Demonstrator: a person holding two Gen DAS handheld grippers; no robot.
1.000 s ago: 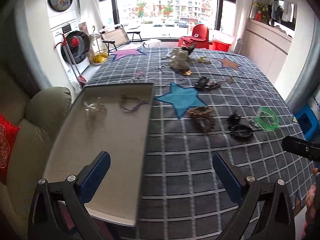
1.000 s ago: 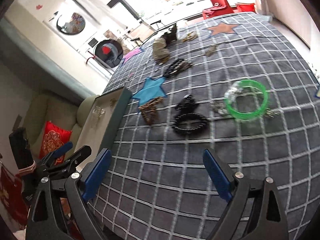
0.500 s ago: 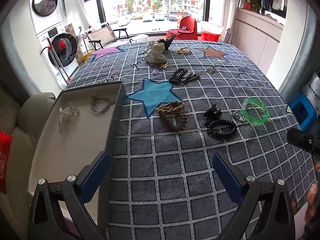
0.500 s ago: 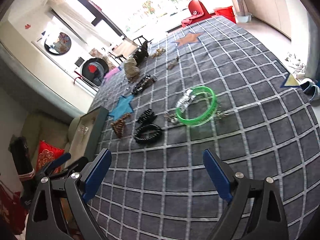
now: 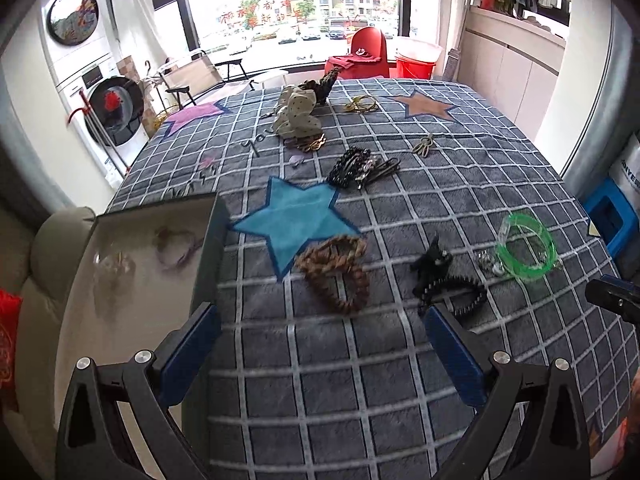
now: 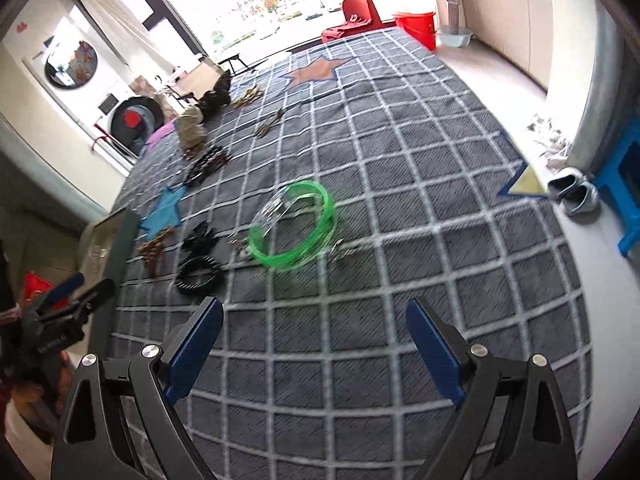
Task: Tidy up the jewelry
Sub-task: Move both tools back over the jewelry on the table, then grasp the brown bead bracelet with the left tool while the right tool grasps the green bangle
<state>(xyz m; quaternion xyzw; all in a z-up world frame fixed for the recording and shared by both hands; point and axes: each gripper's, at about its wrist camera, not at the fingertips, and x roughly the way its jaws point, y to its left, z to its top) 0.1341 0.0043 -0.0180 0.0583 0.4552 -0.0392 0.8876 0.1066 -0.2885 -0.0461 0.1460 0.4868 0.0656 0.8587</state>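
Jewelry lies scattered on a grey checked cloth. A green bangle [image 6: 294, 226] [image 5: 527, 246] sits ahead of my open right gripper [image 6: 314, 354], which holds nothing. A black beaded bracelet [image 5: 454, 294] [image 6: 198, 274] and a brown braided bracelet [image 5: 338, 266] lie just beyond my open, empty left gripper [image 5: 320, 346]. The grey tray [image 5: 120, 312] at the left holds a clear piece [image 5: 114, 266] and a thin purple bracelet [image 5: 176, 242].
Farther back lie black hair clips [image 5: 354, 168], a spotted fabric bow [image 5: 296, 118], gold hoops [image 5: 360, 105] and a small gold piece [image 5: 424, 146]. A beige sofa arm [image 5: 44, 248] borders the tray. A blue stool [image 6: 628, 200] and shoes [image 6: 576, 192] stand right of the table.
Both grippers have swung right and moved forward over the cloth. The left view shifted off the tray toward the bracelets; the green bangle now sits centred ahead of the right gripper.
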